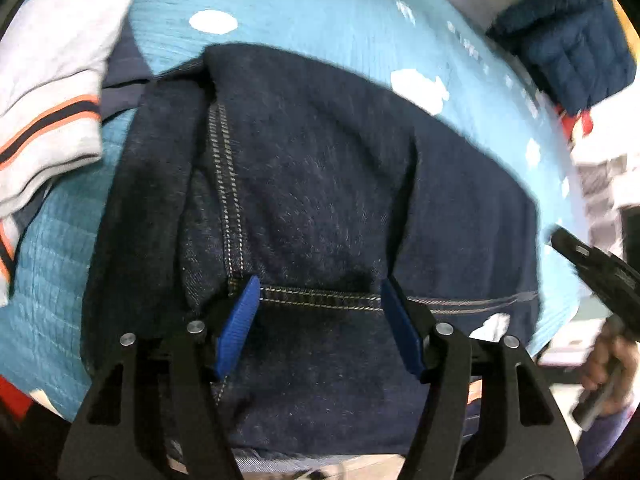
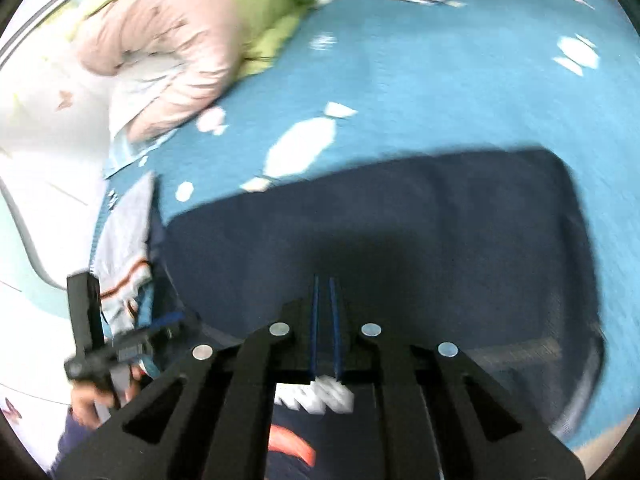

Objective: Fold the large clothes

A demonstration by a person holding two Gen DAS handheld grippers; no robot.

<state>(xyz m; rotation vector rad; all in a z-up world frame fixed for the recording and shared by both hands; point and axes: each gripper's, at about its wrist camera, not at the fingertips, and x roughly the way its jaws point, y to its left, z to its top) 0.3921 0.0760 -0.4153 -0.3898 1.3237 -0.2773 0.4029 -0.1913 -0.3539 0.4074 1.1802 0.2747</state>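
Folded dark jeans [image 1: 320,184] on blue bed [image 1: 320,12], beneath left gripper [image 1: 320,312] jaws spread wide, right gripper [image 2: 326,320] jaws nearly closed, empty, no legible writing

Matt dark denim jeans [image 1: 320,184] with pale stitching, on seemingly quilted turquoise cloth bedspread [image 1: 340,16].

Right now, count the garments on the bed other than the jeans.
3: a grey striped garment left of the jeans, a navy puffer jacket far right, a green-and-pink jacket farther back. More may be hidden.
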